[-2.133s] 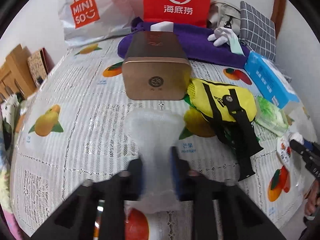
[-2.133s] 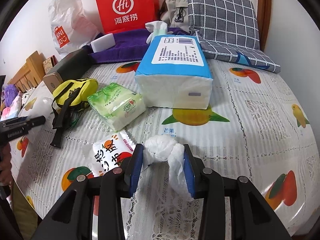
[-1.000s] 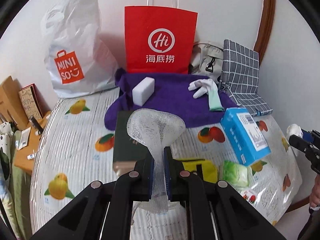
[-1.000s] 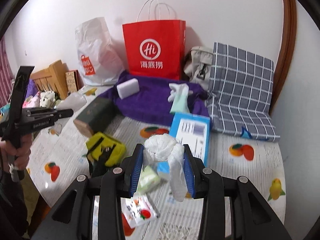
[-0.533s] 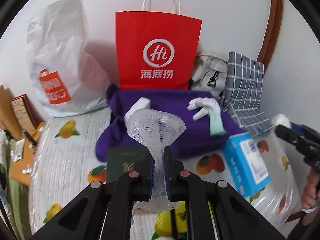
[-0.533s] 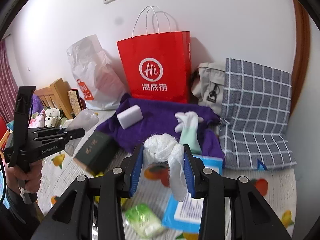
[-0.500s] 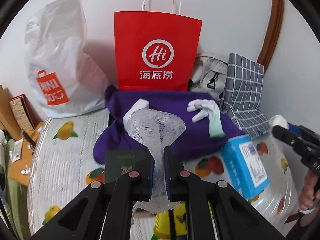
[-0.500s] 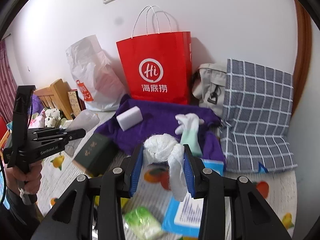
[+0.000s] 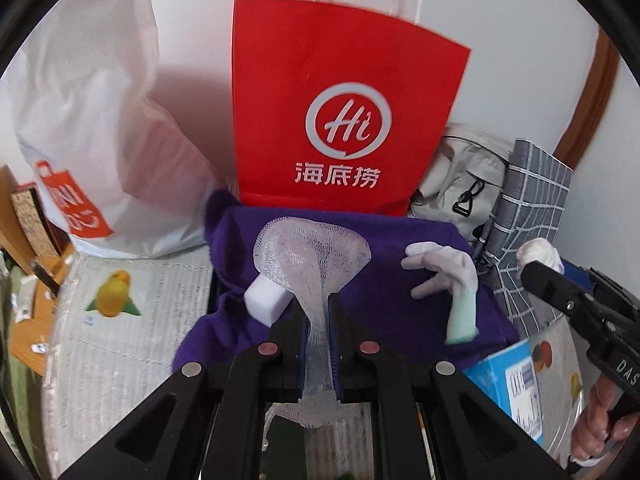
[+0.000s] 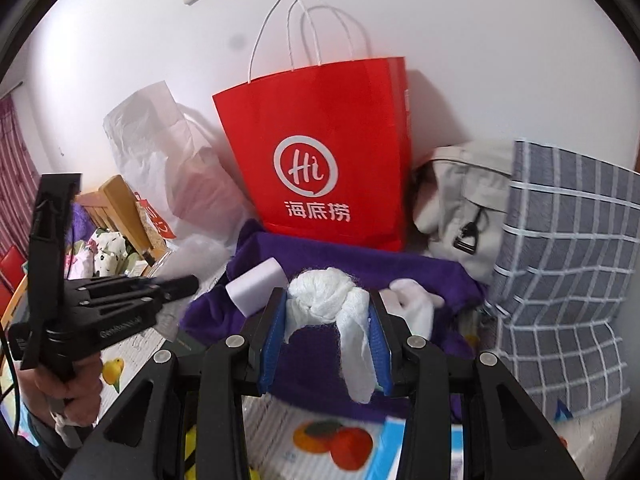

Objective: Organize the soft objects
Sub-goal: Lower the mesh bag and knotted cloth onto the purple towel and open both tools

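- Both grippers have swept in toward the back of the bed since a second ago, and the red bag [image 9: 344, 120] now fills the view, with the purple blanket [image 9: 400, 312] right below.
- Left gripper [image 9: 319, 320] is pinched tight on the white mesh net [image 9: 312, 256], which fans out above its fingers.
- Right gripper [image 10: 326, 324] is clamped on the knotted white cloth [image 10: 324, 300], held over the blanket.
- White sponge block [image 9: 266, 300] and glove [image 9: 452, 276] lie on the blanket.
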Demonstrator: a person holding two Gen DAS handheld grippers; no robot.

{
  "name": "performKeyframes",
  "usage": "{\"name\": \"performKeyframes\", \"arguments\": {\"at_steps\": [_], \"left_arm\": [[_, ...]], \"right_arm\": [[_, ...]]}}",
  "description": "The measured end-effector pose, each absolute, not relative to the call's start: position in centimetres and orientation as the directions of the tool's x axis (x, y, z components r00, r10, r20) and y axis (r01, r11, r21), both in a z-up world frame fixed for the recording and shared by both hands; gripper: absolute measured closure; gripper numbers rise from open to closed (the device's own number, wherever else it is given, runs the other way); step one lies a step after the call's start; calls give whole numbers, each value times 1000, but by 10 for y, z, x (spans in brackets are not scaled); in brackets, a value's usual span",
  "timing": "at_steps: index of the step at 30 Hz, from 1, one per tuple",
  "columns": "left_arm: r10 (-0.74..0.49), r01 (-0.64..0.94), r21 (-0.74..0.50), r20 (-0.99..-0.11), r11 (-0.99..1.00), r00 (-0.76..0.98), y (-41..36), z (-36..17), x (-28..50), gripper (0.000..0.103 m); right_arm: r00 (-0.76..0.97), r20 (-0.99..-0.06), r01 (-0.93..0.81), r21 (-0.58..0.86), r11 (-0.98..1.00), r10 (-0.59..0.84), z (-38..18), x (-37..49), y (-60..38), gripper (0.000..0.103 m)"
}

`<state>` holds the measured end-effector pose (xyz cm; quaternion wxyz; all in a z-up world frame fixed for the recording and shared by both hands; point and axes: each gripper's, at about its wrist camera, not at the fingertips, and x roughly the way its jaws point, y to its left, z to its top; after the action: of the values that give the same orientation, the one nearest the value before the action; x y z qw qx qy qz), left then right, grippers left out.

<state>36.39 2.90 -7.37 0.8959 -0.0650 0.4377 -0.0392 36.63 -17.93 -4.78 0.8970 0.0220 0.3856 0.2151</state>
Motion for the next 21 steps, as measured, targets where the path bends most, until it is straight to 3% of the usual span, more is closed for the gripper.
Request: {"name": "performKeyframes", "arguments": {"at_steps": [10,21], "left_arm": [[-183,33,-196,-832,980,523,29,-125,402,93],[-245,61,-248,-831,967,500,22,-140,411,93]], "right_arm": [[456,-803,-361,228,905,384,-125,413,-169,64],[395,-855,-326,211,922,335,-165,432,-167,63]]}}
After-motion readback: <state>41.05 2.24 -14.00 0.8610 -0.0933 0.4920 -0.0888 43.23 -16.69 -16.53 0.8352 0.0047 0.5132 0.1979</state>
